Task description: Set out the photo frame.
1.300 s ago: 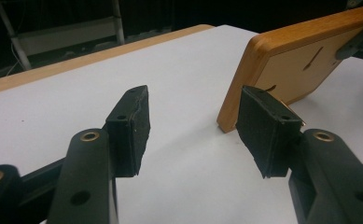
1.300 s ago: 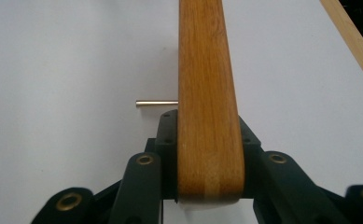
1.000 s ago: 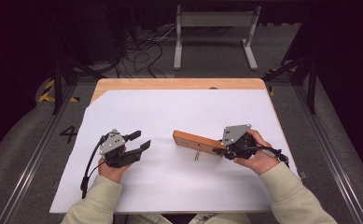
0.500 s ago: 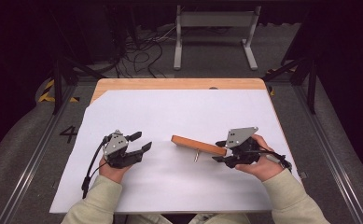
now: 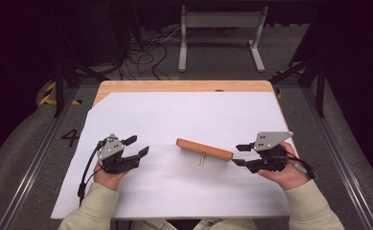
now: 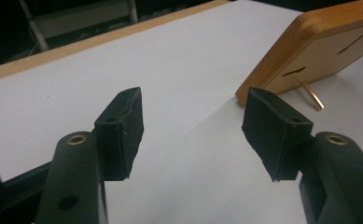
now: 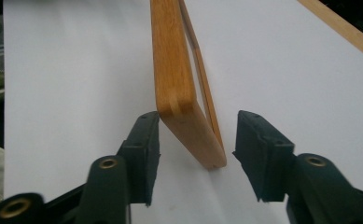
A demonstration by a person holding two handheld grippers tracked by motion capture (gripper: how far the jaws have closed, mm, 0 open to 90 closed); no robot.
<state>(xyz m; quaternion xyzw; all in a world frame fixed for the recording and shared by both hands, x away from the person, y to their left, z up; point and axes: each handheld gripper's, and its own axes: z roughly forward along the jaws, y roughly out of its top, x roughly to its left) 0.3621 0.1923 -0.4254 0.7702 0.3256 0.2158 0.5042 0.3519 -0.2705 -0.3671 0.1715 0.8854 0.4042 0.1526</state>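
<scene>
A flat wooden frame (image 5: 204, 149) rests on edge in the middle of the white sheet, propped by a thin brass peg (image 5: 202, 158). My right gripper (image 5: 239, 155) sits just off its right end. In the right gripper view the frame (image 7: 179, 84) runs away from my right gripper (image 7: 198, 126); its near end lies in the gap and the pads do not touch it, though the jaws have just been closing. My left gripper (image 5: 137, 145) rests to the left, apart from the frame. In its own view the left gripper (image 6: 193, 126) holds nothing, its jaws have just been opening, and the frame (image 6: 328, 51) and peg (image 6: 311, 93) stand beyond.
The white sheet (image 5: 189, 115) covers most of the wooden table (image 5: 174, 86), leaving a bare strip at the far edge. Beyond the table, cables (image 5: 145, 48) and a metal stand (image 5: 220, 28) lie on the floor.
My right gripper has let go of the frame's right end and drawn back to the right. The frame now rests by itself on its peg. The left hand has hardly moved.
</scene>
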